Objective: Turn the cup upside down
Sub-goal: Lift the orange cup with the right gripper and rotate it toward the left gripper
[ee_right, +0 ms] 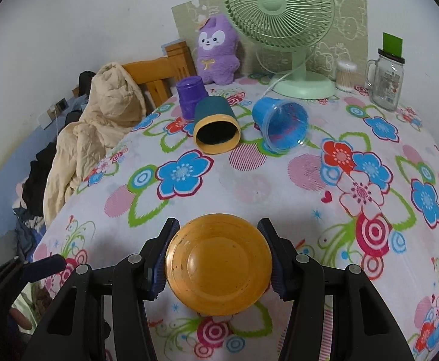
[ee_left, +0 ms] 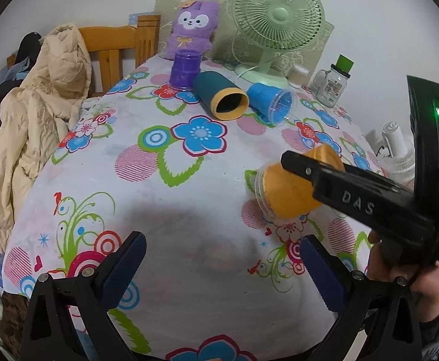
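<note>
Two grippers showing: right gripper (ee_right: 218, 257) is pinching the orange cup (ee_right: 218, 263) sideways over the floral table (ee_right: 249, 180); left gripper (ee_left: 222, 263) is hanging spread, gripping nothing.

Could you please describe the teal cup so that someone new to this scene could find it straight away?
Start at the green fan at the table's far edge. In front of it, three cups sit in a row; the teal cup is the middle one, lying on its side between the purple cup and the blue cup. Only it has a yellow rim.
</note>
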